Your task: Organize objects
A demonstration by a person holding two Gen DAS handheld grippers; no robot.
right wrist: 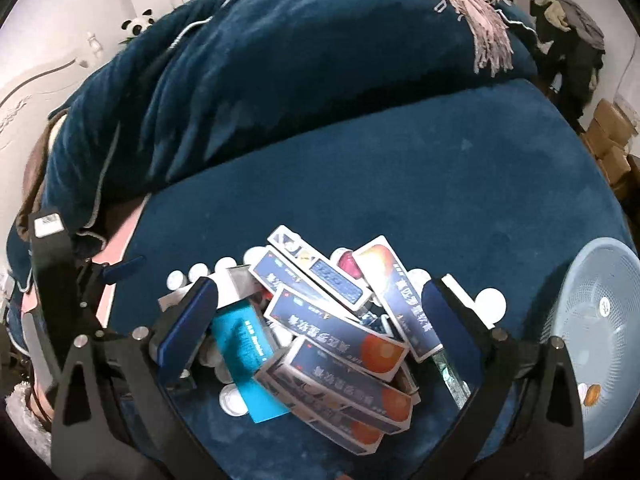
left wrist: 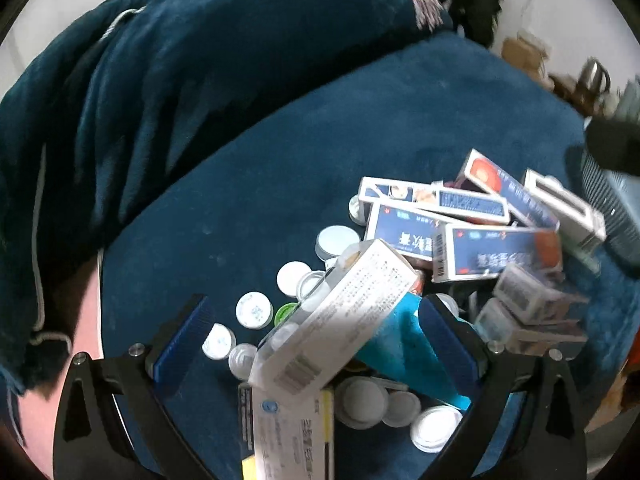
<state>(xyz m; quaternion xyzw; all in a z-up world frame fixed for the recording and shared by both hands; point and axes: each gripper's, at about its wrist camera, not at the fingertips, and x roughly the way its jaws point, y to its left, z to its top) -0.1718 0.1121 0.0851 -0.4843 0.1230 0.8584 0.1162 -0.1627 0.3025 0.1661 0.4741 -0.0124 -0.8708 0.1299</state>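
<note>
While both tongs sit wide open and empty, the left gripper (left wrist: 316,344) hangs over a white box (left wrist: 336,316) and small round jars (left wrist: 253,309), and the right gripper (right wrist: 316,320) straddles the navy boxes (right wrist: 340,328) piled on the blue blanket (right wrist: 440,184). Pale basket (right wrist: 592,328) sits just beside.

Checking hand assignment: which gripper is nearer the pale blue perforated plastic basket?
Right. The pale blue perforated plastic basket sits just beside the right gripper; the left gripper, across the box pile, does not see it.
</note>
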